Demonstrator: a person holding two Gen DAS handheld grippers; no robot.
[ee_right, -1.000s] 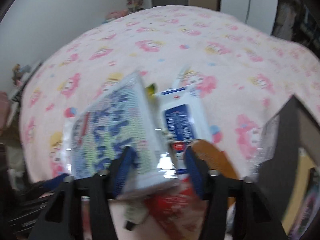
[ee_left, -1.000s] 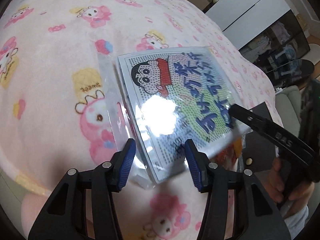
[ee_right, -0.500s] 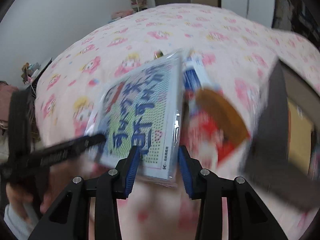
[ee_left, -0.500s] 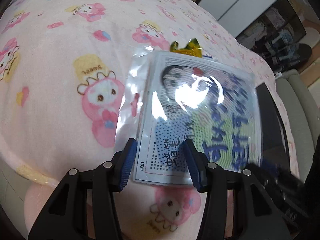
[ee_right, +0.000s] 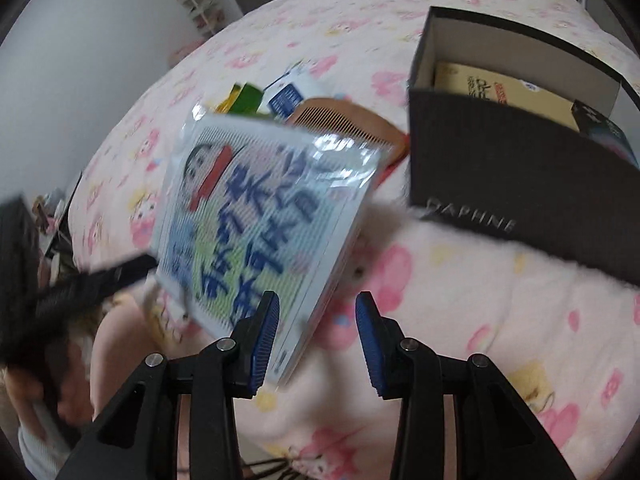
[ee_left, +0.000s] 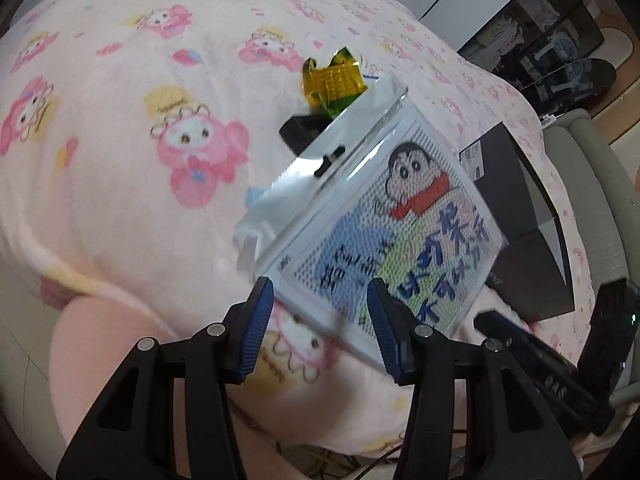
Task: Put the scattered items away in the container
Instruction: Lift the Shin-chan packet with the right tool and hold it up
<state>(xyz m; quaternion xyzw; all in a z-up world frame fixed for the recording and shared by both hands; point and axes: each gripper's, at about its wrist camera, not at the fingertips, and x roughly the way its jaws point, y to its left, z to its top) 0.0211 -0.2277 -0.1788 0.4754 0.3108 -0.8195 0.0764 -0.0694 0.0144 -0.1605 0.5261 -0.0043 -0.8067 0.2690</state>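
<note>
**Right wrist view: packet aloft short of the box — slip and collision risks**

Right wrist view shows the packet [ee_right: 264, 216], a glossy sleeve with a cartoon print, tilted in the air above the bed [ee_right: 460, 300] at frame centre. The box [ee_right: 500, 168] stands open at upper right, already partly filled. One packet corner sits between the jaws of the right tool [ee_right: 316, 320]. It lies against the pad at frame left, and a clear gap shows at the other pad, so no firm clamp is visible.

In the left wrist view the packet's lower edge crosses between the pads of the left tool [ee_left: 320, 320]. Whether they press on it cannot be told.

Likely failures:
- The slick sleeve may slide out of so loose a hold and drop back on the bed.
- A low approach could catch the box's near wall and shove the box across the soft bedding.
- A comb [ee_right: 344, 124] lies just behind the packet and could be swept aside.
</note>
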